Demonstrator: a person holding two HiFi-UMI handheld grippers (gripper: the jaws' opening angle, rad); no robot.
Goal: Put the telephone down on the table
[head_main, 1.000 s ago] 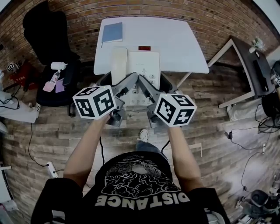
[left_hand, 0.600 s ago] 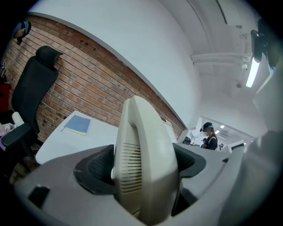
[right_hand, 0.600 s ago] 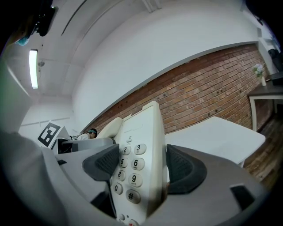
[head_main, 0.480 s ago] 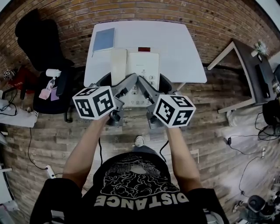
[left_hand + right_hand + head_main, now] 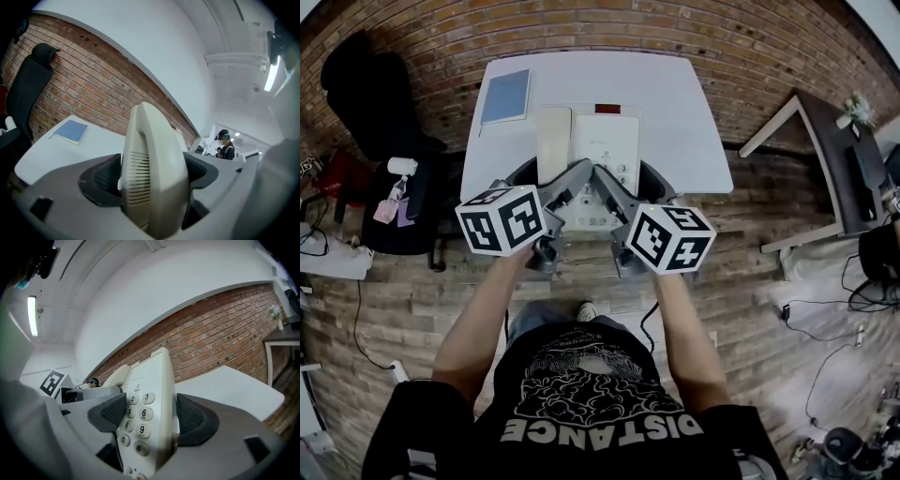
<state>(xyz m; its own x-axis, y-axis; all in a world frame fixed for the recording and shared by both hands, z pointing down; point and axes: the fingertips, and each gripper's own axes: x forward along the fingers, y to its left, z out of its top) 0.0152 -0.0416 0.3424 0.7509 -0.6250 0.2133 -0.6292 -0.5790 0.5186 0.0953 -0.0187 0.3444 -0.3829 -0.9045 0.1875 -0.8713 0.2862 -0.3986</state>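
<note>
A cream desk telephone (image 5: 591,155) with its handset (image 5: 554,141) on the left side is held in the air over the near part of the white table (image 5: 675,103). My left gripper (image 5: 558,192) is shut on the handset end (image 5: 150,173). My right gripper (image 5: 614,192) is shut on the keypad side (image 5: 145,423), where the number keys show. Both grippers hold the phone from its near edge, with the marker cubes toward me. The underside of the phone is hidden.
A blue notebook (image 5: 505,96) lies at the table's far left corner. A brick wall (image 5: 609,28) runs behind the table. A black office chair (image 5: 370,103) stands to the left, a second desk (image 5: 825,141) to the right. Cables trail on the wooden floor.
The table has drawn nearer and lower in the head view over the second. The phone stays gripped by both grippers in the same way.
</note>
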